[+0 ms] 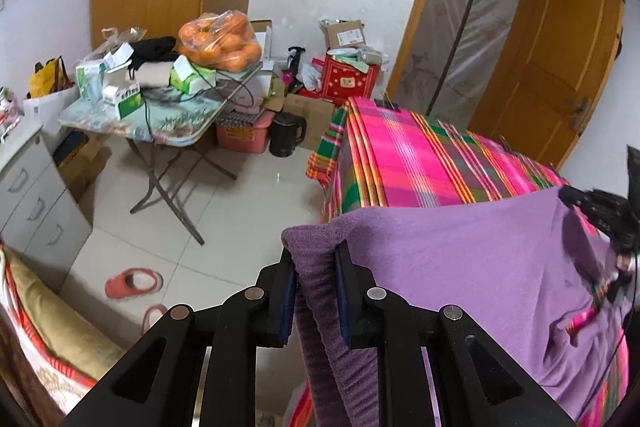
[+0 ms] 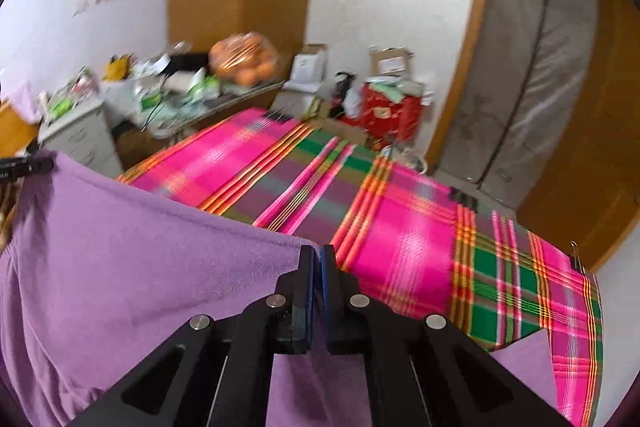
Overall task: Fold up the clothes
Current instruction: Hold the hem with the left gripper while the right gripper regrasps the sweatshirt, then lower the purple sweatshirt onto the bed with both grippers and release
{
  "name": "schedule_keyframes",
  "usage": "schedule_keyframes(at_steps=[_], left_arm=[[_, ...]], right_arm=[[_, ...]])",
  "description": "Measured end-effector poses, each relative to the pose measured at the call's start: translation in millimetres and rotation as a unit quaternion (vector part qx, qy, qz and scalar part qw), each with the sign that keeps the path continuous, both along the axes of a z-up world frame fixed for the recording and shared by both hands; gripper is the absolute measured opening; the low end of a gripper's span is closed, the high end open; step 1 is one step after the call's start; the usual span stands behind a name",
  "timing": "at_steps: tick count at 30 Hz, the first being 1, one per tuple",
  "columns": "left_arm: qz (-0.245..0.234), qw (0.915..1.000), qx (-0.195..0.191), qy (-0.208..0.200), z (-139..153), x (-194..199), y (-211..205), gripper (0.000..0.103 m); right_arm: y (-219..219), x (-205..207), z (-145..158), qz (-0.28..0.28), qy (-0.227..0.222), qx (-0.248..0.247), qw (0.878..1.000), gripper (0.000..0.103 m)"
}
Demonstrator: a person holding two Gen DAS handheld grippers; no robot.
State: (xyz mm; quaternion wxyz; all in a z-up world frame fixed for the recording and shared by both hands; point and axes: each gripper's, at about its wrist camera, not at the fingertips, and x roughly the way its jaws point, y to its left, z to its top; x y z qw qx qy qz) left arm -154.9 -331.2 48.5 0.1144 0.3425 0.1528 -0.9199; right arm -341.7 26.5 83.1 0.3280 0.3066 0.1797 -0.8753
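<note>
Over the plaid-covered table, we hold the purple garment lifted, stretched between both tools. Our left gripper pinches a bunched edge at 6 o'clock; our right gripper, nearly closed, clamps a thin hem at 6 o'clock. We judge it soft, light and limp, best gripped at corners.

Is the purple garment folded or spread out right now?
Spread out: the purple garment hangs stretched between the left gripper and the right gripper, above the plaid cloth.
</note>
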Motion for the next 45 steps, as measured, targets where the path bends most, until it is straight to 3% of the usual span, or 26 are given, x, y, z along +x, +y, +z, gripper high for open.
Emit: schedule_keyframes(at_steps=[4, 8, 12, 18, 22, 27, 31, 36, 40, 45], left_arm=[[0.001, 0.9999, -0.008, -0.012, -6.0, -32.3, -4.8, 0.018], [-0.012, 0.9978, -0.014, -0.064, -38.6, -60.9, -2.2, 0.018], [-0.023, 0.997, -0.001, -0.073, -53.2, -54.7, -4.2, 0.022], [0.002, 0.9993, 0.024, -0.028, -28.9, -0.1, -16.4, 0.034], [0.004, 0.9988, 0.049, 0.007, -8.9, 64.8, -5.1, 0.043], [-0.016, 0.9963, 0.07, 0.047, 1.7, 141.7, 30.9, 0.051], [-0.022, 0.9938, 0.086, 0.066, -4.1, 192.8, 60.9, 0.054], [-0.023, 0.9931, 0.099, 0.058, -18.8, 199.6, 68.3, 0.058], [-0.045, 0.9918, 0.108, 0.052, -24.6, 190.5, 72.7, 0.058], [-0.09, 0.992, 0.079, 0.038, -30.9, 190.8, 91.8, 0.058]], right_arm=[[-2.3, -14.2, -4.4, -0.029, 0.004, 0.002, 1.0, 0.003], [-11.2, -33.2, -36.7, -0.048, -0.044, 0.043, 0.997, 0.004], [-2.2, -30.8, -42.6, -0.05, -0.061, 0.038, 0.996, 0.005], [45.0, 8.5, 3.2, -0.052, -0.064, -0.048, 0.995, 0.012], [72.1, 65.3, 20.1, -0.018, -0.055, -0.081, 0.995, 0.015], [94.7, 144.8, 15.5, 0.039, -0.057, -0.091, 0.993, 0.026], [96.6, 202.5, -3.7, 0.096, -0.068, -0.064, 0.991, 0.037], [91.2, 246.2, -33.9, 0.146, -0.073, -0.02, 0.986, 0.041], [88.9, 257.8, -52.0, 0.158, -0.084, -0.002, 0.984, 0.043], [88.1, 257.5, -63.4, 0.166, -0.086, 0.019, 0.982, 0.044]])
